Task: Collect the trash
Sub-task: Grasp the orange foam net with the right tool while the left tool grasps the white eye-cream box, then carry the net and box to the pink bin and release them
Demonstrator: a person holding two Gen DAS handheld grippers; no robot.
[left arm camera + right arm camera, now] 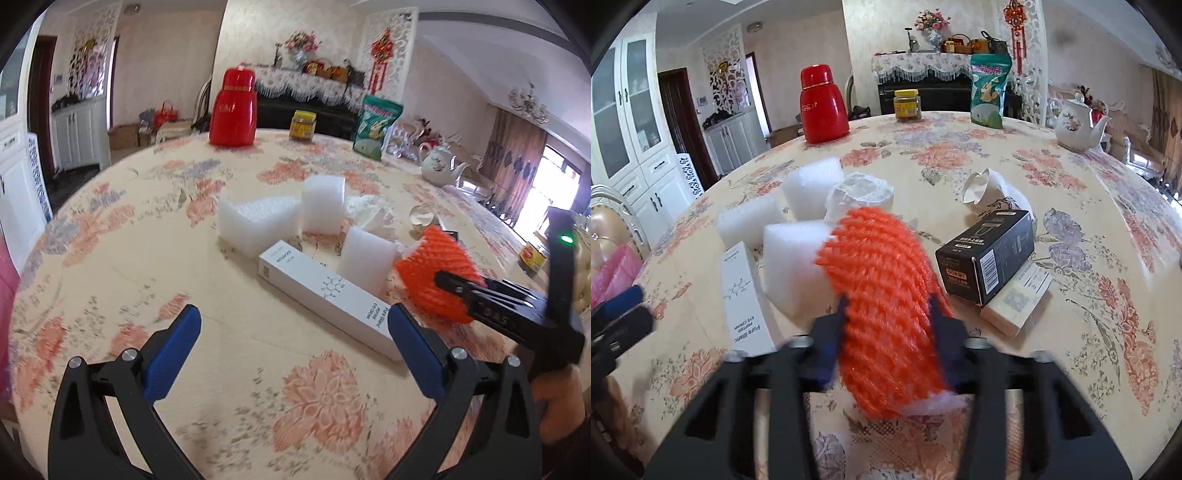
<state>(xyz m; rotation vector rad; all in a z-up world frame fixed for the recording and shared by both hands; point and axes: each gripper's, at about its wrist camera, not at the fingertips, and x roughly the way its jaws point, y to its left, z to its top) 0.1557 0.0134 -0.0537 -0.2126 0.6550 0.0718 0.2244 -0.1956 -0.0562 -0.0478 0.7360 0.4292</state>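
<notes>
The orange foam net (886, 310) hides the blurred right tool's (888, 314) pads.

white foam blocks (798, 264): 3 | orange foam net (886, 314): 1 | cardboard boxes (988, 254): 3 | crumpled paper cup (979, 186): 1 | red flask (823, 105): 1 | jar (907, 105): 1 | green bag (990, 90): 1 | teapot (1078, 123): 1

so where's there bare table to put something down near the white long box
The tablecloth left of the long white box, under the open left gripper, is bare, as is the stretch between the foam blocks and the red flask. Crowded right of the box: foam, orange net, black box.
</notes>
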